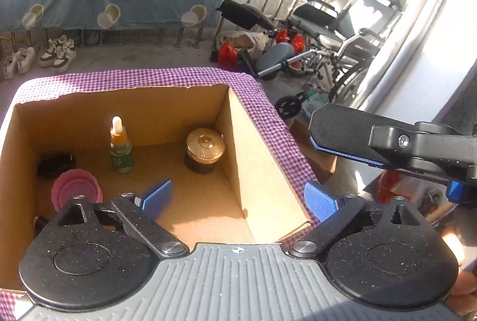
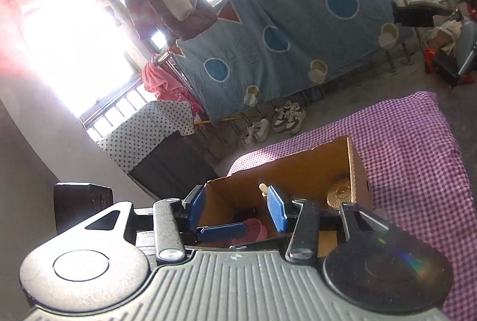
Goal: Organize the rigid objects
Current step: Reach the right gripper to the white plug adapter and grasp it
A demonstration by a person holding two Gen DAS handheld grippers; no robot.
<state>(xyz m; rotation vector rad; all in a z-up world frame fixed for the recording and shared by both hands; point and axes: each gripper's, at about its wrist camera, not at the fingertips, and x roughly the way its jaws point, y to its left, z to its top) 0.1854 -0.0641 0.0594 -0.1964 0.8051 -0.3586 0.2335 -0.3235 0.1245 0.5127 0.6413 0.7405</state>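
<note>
A purple checked cloth [image 1: 268, 100] covered the bench, and only its edges showed around the open cardboard box [image 1: 262, 172] that stood on it. The box's near wall was cut off behind the left gripper [image 1: 238, 198], so the front part of its floor was hidden. That gripper hung above the box with its blue fingers [image 1: 158, 195] spread wide and nothing between them. The right gripper [image 2: 235, 209] was held beside the box, fingers likewise spread and empty; in the left view only one of its black arms and a strip of blue pad appeared at the right.

Inside the box, a pink cup [image 1: 76, 191] sat at the left, partly covered by the left gripper's body. A jar with a gold lid [image 1: 204, 149] stood near the far right corner. A dropper bottle [image 1: 120, 146] stood upright towards the back. A dark object [image 1: 55, 164] lay in shadow behind the cup, too dim to identify.
</note>
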